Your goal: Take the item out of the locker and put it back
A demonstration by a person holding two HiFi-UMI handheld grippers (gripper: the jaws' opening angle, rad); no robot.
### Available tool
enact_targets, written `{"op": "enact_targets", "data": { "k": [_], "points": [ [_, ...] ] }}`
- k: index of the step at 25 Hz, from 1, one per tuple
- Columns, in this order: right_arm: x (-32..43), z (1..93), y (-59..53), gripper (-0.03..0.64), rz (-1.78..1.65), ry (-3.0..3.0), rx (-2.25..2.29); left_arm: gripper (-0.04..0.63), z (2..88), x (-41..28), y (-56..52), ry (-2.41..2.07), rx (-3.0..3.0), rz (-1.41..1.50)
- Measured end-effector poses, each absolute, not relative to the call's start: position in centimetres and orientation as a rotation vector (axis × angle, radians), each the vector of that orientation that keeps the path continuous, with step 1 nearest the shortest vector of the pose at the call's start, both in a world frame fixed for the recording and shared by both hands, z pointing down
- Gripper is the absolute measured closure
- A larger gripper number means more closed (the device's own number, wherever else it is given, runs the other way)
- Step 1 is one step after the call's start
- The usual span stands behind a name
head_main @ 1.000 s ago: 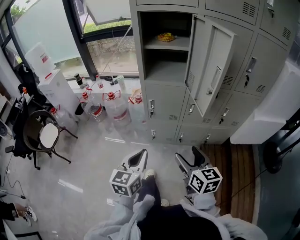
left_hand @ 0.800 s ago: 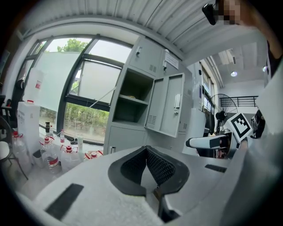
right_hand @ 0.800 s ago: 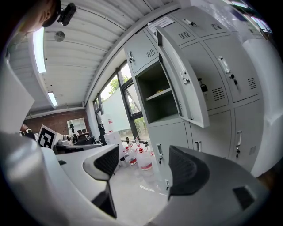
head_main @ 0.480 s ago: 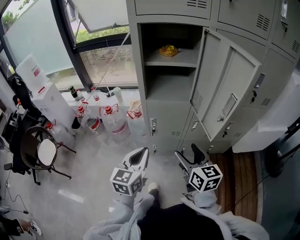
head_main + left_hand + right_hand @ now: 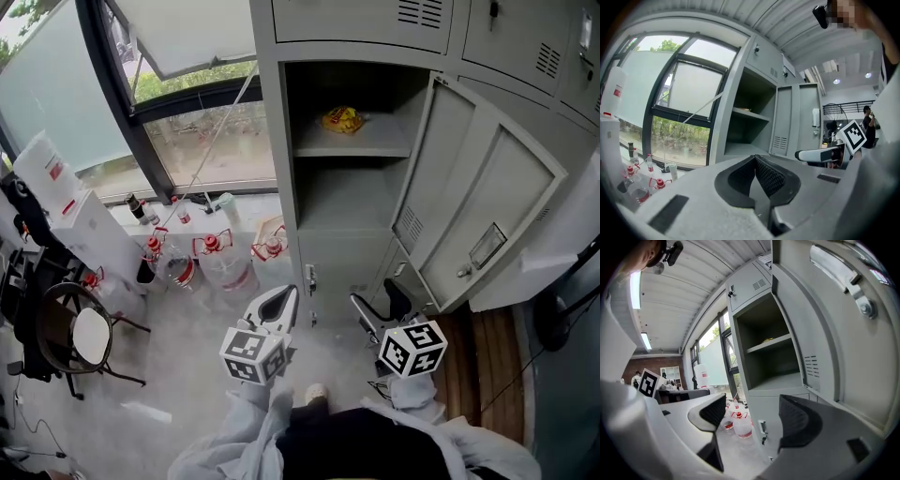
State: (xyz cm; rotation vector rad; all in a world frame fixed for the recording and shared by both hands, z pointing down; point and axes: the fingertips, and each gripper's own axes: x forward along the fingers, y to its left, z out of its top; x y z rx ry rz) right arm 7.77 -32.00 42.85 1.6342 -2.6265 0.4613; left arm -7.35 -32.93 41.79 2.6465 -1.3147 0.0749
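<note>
Packet (image 5: 343, 119): yellow and crumpled, it lies on the upper shelf (image 5: 380, 146) of the open locker (image 5: 277, 169), toward the back and near the middle.
Direction: it lies up and ahead of both your grippers, well apart from them; neither has entered the locker.
Long axis: it looks slightly wider across the shelf than deep, but it is too small to be sure.
Left gripper (image 5: 274, 307): jaws together with nothing between them, level with the locker's left wall.
Right gripper (image 5: 380, 305): jaws apart and empty, below the opening and beside the door (image 5: 487, 216).
Nearer hand: your right, I judge, since it is open and more in line with the packet.
Watch: the door swings out on your right, so lift inside its edge.
</note>
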Motion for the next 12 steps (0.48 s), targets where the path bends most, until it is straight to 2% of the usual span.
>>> {"op": "enact_targets", "data": {
  "k": [12],
  "points": [
    [6.9, 37.2, -38.8, 0.265, 0.238, -2.676, 1.729, 0.589, 39.2, -7.6, -39.3, -1.212, 2.773, 0.022]
  ]
}}
